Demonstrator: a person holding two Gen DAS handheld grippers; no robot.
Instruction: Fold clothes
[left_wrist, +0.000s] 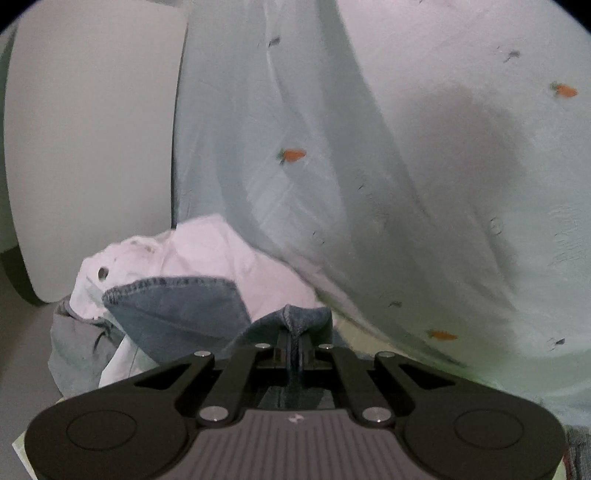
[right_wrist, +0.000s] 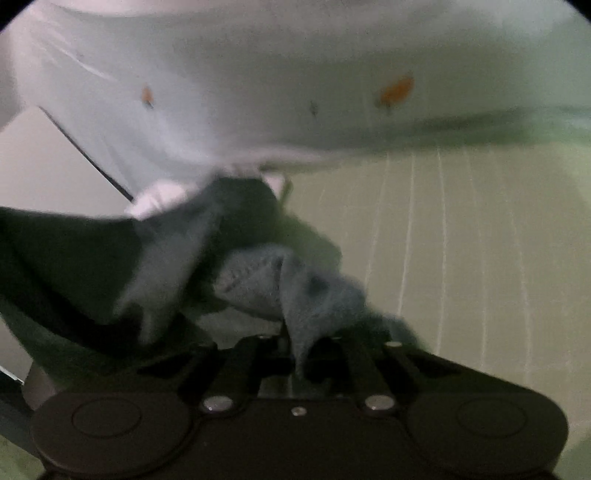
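My left gripper (left_wrist: 295, 345) is shut on a fold of blue denim (left_wrist: 177, 310), pinched between its jaws. The denim garment shows a stitched hem and white pocket lining (left_wrist: 207, 251) with a metal button. My right gripper (right_wrist: 297, 350) is shut on another bunched fold of the same blue denim (right_wrist: 280, 284), which is blurred by motion. The rest of the garment hangs dark to the left in the right wrist view.
A pale blue sheet with small orange carrot prints (left_wrist: 369, 147) drapes behind and fills most of the left wrist view; it also shows in the right wrist view (right_wrist: 295, 74). A white panel (left_wrist: 92, 129) stands at left. A pale green striped surface (right_wrist: 461, 240) lies at right.
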